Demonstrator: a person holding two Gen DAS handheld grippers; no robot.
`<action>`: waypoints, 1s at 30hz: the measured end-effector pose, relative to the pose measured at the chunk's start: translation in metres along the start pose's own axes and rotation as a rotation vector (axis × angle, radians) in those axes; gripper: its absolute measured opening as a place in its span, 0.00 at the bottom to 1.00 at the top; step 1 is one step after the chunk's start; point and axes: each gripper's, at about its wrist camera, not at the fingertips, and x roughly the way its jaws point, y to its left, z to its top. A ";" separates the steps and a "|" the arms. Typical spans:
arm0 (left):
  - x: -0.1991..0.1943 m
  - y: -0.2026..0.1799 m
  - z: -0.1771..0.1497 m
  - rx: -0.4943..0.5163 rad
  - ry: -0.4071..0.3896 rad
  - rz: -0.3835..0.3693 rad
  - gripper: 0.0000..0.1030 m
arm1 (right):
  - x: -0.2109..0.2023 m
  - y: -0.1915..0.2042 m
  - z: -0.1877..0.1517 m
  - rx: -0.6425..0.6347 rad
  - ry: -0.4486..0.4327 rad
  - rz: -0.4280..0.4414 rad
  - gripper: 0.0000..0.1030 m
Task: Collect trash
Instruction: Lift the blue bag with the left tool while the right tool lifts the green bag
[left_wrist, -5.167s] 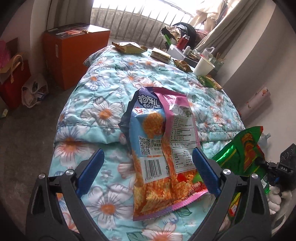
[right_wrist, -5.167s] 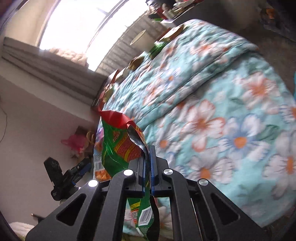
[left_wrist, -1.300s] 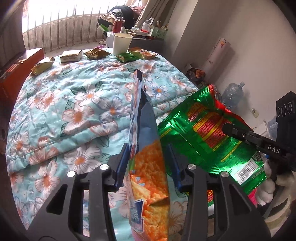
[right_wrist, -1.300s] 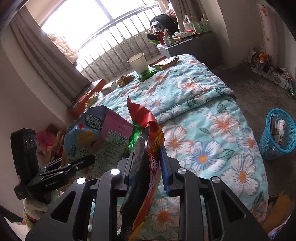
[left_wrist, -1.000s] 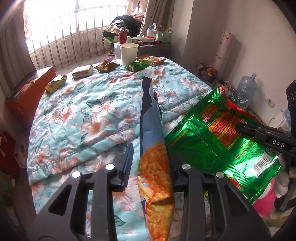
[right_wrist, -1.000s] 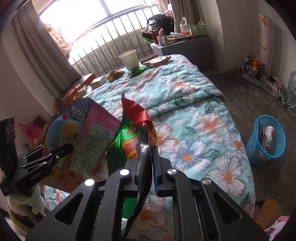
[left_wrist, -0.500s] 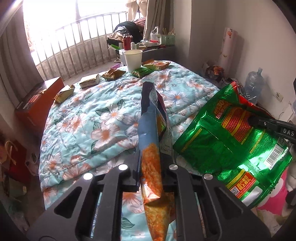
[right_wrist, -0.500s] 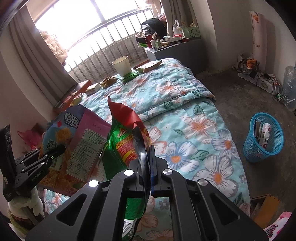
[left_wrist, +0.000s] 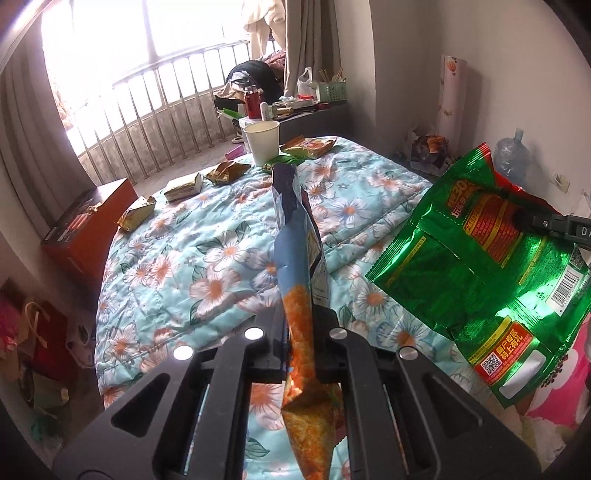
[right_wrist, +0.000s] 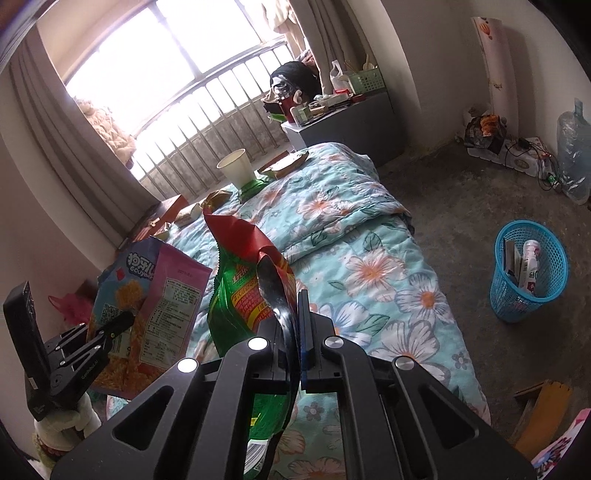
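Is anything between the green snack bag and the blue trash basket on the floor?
Nothing visible. The green snack bag hangs from the right hand-held gripper over the bed; beyond the bed's edge, only bare floor leads to the blue basket.

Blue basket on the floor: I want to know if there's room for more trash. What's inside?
The blue basket holds a white bottle and some upright flat packaging. Its bottom is hidden.

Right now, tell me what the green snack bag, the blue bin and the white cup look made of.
Green snack bag: glossy metallised plastic film, likely; it creases and glints. Blue bin: moulded plastic mesh, going by its open lattice wall. White cup: matte paper, probably, with a rolled rim.
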 end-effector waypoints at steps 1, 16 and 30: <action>-0.001 -0.003 0.001 0.006 -0.005 0.000 0.04 | -0.002 -0.002 0.000 0.006 -0.007 0.002 0.03; -0.013 -0.050 0.030 0.113 -0.077 -0.101 0.04 | -0.043 -0.039 -0.001 0.097 -0.118 -0.020 0.03; -0.005 -0.109 0.043 0.228 -0.064 -0.153 0.04 | -0.057 -0.076 -0.011 0.166 -0.151 -0.001 0.03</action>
